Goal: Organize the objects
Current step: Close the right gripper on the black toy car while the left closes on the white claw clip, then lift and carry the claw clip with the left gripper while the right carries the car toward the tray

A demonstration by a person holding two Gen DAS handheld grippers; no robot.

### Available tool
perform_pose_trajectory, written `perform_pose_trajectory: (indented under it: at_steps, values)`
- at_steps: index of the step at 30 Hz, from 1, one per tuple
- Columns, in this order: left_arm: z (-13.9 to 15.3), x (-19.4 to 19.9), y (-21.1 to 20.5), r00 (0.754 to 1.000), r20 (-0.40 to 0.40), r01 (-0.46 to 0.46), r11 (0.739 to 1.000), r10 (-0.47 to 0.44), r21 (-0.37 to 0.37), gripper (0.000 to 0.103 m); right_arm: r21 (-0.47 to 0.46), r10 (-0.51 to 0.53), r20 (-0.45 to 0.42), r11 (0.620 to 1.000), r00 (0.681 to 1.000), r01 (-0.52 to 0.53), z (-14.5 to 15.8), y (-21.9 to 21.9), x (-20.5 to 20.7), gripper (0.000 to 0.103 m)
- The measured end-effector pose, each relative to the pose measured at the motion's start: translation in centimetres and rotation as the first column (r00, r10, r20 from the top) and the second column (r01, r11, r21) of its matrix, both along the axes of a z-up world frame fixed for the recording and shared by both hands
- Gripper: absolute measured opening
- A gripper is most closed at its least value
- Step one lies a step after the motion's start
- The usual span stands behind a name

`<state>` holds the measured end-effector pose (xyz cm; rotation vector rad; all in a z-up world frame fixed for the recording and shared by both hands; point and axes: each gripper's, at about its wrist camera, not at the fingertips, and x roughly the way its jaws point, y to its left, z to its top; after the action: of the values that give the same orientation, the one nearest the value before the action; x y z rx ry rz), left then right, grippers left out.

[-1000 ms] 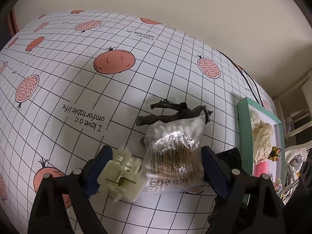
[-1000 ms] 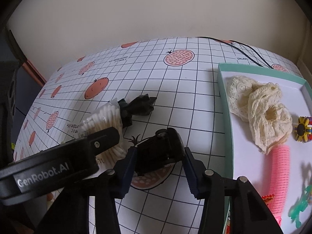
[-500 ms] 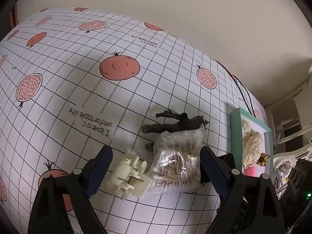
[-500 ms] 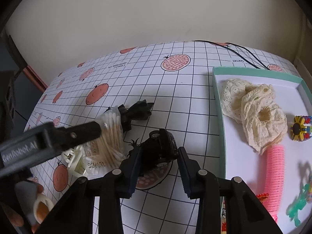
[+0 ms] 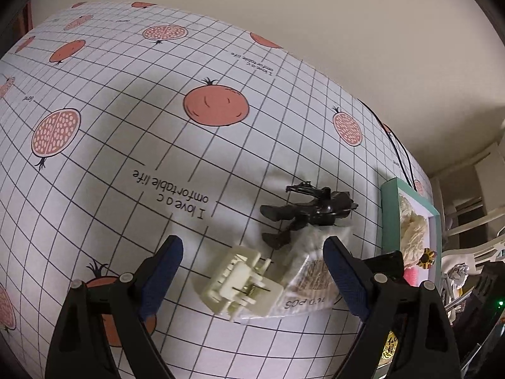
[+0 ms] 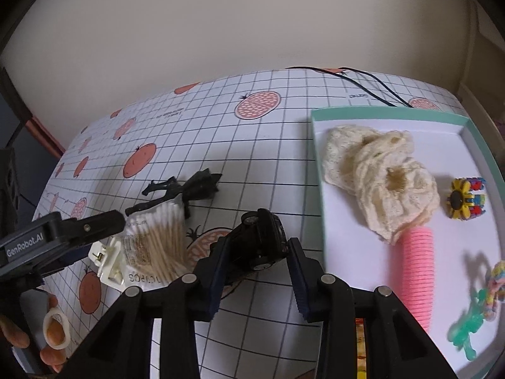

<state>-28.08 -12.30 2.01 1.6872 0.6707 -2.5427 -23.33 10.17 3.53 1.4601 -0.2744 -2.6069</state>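
Over on the left, the left gripper [image 5: 252, 271] hangs above the tablecloth [image 5: 126, 126] with its jaws spread wide and nothing between them touching either blue pad. Below that gap lie a cream hair claw clip [image 5: 241, 281] and, just right of it and touching it, a clear bag of cotton swabs [image 5: 311, 281]. A black toy figure [image 5: 306, 213] lies flat beyond the bag, its body overlapping the bag's far edge.

From the other camera, a person's fingers [image 6: 19, 334] show at the lower left corner, one wearing a pale ring. Moving right, the same clip [image 6: 105, 259], swab bag [image 6: 154, 246] and black figure [image 6: 186, 191] sit in a cluster. Next comes the right gripper [image 6: 257, 274], clamped on a black toy car [image 6: 258, 241], which is tilted with its wheels showing; I can't tell whether it touches the cloth.

Further right stands a teal-rimmed tray [image 6: 388, 112] with a white floor. In it lie a cream lace scrunchie [image 6: 382, 183], a pink coil hair tie [image 6: 415, 271] touching the scrunchie's near edge, a sunflower bracelet [image 6: 465, 199] nearer the right wall, and a blurred green and multicoloured trinket [image 6: 476, 312] at the near right
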Motion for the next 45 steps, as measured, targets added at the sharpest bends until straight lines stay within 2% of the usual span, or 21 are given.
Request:
perform_pose_trajectory:
  at_steps: [1,6,10,19,25,28,30,36,45]
  values:
    - [-0.1,0.0,-0.1,1.0,0.006,-0.003,1.0,0.003,0.0,0.079,0.002,-0.001,-0.002,1.0,1.0,0.001,0.1,0.2,0.1,0.039]
    - [-0.2,0.2,-0.4,1.0,0.013,-0.008,1.0,0.008,-0.003,0.077,-0.002,-0.011,-0.004,1.0,1.0,0.011,0.4,0.8,0.1,0.039]
    - [-0.1,0.2,-0.4,1.0,0.02,0.006,1.0,-0.006,-0.004,0.066,-0.005,-0.014,-0.002,1.0,1.0,0.014,0.4,1.0,0.1,0.039]
    - [0.9,0.5,-0.9,0.998,0.023,0.053,0.998,-0.052,-0.045,0.065,-0.014,-0.019,0.001,1.0,1.0,0.019,0.4,1.1,0.3,0.039]
    - [1.1,0.7,0.3,0.992,0.037,0.124,0.989,-0.121,-0.082,0.064,-0.016,-0.018,0.003,1.0,1.0,0.018,0.4,1.2,0.4,0.039]
    - [0.8,0.7,0.7,0.989,0.048,0.142,0.986,-0.139,-0.092,0.056,-0.016,-0.018,0.004,1.0,1.0,0.018,0.4,1.2,0.5,0.039]
    - [0.8,0.7,1.0,0.987,0.055,0.155,0.982,-0.15,-0.105,0.056,-0.017,-0.021,0.004,1.0,1.0,0.021,0.4,1.2,0.5,0.039]
    - [0.6,0.9,1.2,0.986,0.063,0.161,0.981,-0.154,-0.113,0.039,-0.015,-0.021,0.002,1.0,1.0,0.021,0.6,1.3,0.6,0.039]
    - [0.6,0.7,1.0,0.989,0.056,0.143,0.984,-0.138,-0.109,0.039,-0.018,-0.021,0.001,1.0,1.0,0.021,0.8,1.6,0.6,0.039]
